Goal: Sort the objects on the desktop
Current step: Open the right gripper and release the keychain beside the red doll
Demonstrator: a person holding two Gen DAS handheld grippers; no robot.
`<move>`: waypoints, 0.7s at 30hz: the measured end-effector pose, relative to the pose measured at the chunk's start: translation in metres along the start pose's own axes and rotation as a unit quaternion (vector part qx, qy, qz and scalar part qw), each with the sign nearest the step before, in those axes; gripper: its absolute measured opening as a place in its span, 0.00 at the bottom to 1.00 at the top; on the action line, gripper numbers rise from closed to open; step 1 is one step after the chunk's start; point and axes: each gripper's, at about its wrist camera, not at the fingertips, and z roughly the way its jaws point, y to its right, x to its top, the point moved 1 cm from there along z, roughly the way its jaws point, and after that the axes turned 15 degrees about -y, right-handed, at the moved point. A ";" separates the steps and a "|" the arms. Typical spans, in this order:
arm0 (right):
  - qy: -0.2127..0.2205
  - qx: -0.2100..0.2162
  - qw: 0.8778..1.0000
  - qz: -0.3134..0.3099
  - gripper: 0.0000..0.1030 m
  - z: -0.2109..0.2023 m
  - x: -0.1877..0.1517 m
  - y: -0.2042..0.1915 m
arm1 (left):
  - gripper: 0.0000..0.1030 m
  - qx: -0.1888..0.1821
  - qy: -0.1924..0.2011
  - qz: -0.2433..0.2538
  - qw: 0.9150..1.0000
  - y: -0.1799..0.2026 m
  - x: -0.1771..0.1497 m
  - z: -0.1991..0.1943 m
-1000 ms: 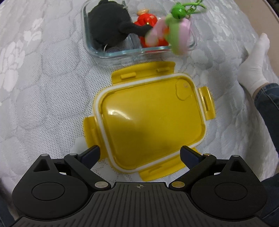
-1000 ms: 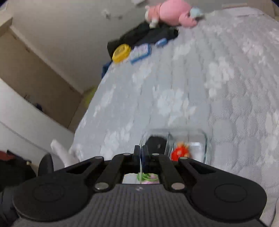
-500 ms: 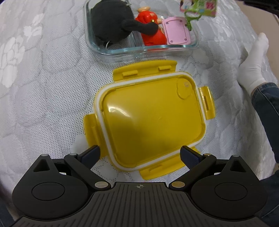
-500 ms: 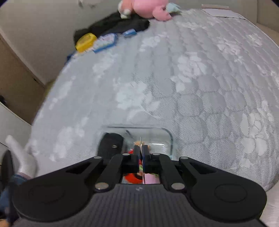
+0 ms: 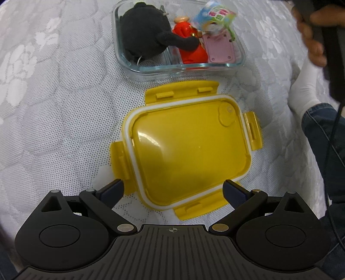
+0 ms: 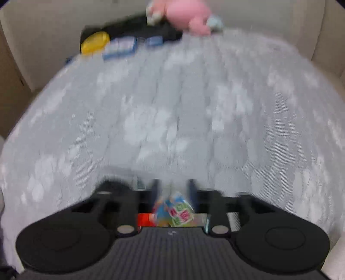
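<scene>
A clear glass container (image 5: 240, 61) sits on the bed. Its left compartment holds a black plush (image 5: 144, 38); the right one holds a red figure (image 5: 189, 51) and a pink tile (image 5: 220, 50). A colourful packet (image 5: 215, 18) lies loose on top of the tile, blurred. My right gripper (image 6: 173, 187) hovers over the container with its jaws opening. The packet (image 6: 176, 212) is below them, and the pads do not touch it. The yellow lid (image 5: 189, 153) lies upside down in front of the container. My left gripper (image 5: 172, 189) stands open over its near edge.
A hand (image 5: 312, 32) grips the right tool at the top right, above a white sock (image 5: 306, 94) and a denim leg (image 5: 323, 129). At the bed's far end lie a pink plush (image 6: 185, 15), a yellow tin (image 6: 94, 42) and blue cards (image 6: 120, 47).
The right gripper's jaws went from shut to apart while it sank towards the container. The colourful packet it carried now lies in the right compartment. The left gripper has stayed put.
</scene>
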 end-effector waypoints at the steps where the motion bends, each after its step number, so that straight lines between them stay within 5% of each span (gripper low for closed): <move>1: 0.007 0.004 1.000 -0.007 0.70 -0.006 0.001 0.001 | 0.98 0.000 0.001 -0.002 1.000 -0.002 0.000 -0.001; 3: -0.009 0.014 1.000 -0.012 0.60 -0.010 0.000 0.005 | 0.98 0.000 0.003 -0.005 1.000 -0.004 0.000 -0.003; 6: -0.087 0.005 0.996 0.009 0.20 0.005 -0.009 0.014 | 0.98 0.004 0.007 -0.008 1.000 -0.004 0.000 -0.003; 15: -0.182 0.030 0.982 0.030 0.20 0.033 -0.031 0.022 | 0.98 0.011 -0.002 -0.006 1.000 -0.001 0.002 0.002; 21: -0.144 -0.030 0.988 -0.034 0.32 0.048 -0.030 0.004 | 0.98 0.010 -0.007 -0.006 1.000 -0.002 0.002 0.005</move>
